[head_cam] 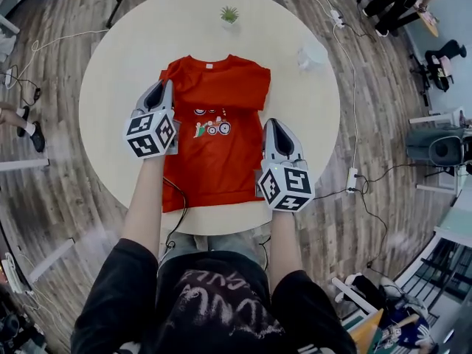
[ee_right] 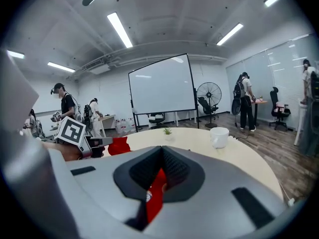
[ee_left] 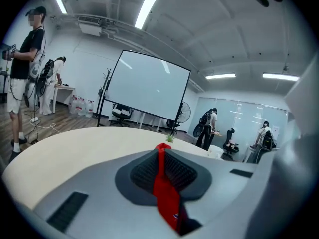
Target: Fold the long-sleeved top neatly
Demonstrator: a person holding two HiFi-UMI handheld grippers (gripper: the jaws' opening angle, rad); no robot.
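Round cream table [head_cam: 110, 87] on a wood-plank floor [head_cam: 59, 168]. Near its far edge sits a small green potted plant [head_cam: 229, 14]; to the right of it, well apart, a white cup [ee_right: 219, 137]. On the floor right of the table lies a white power strip [head_cam: 352, 178] w/ cables trailing off. Bg is an open office: a large white screen [ee_left: 147, 86] on a black frame, a standing fan [ee_right: 208, 94] near it, water bottles [ee_left: 82, 106] by the wall, strip lights [ee_left: 148, 6] overhead. A few people stand about, e.g. one in a dark tee [ee_left: 22, 59] at far left
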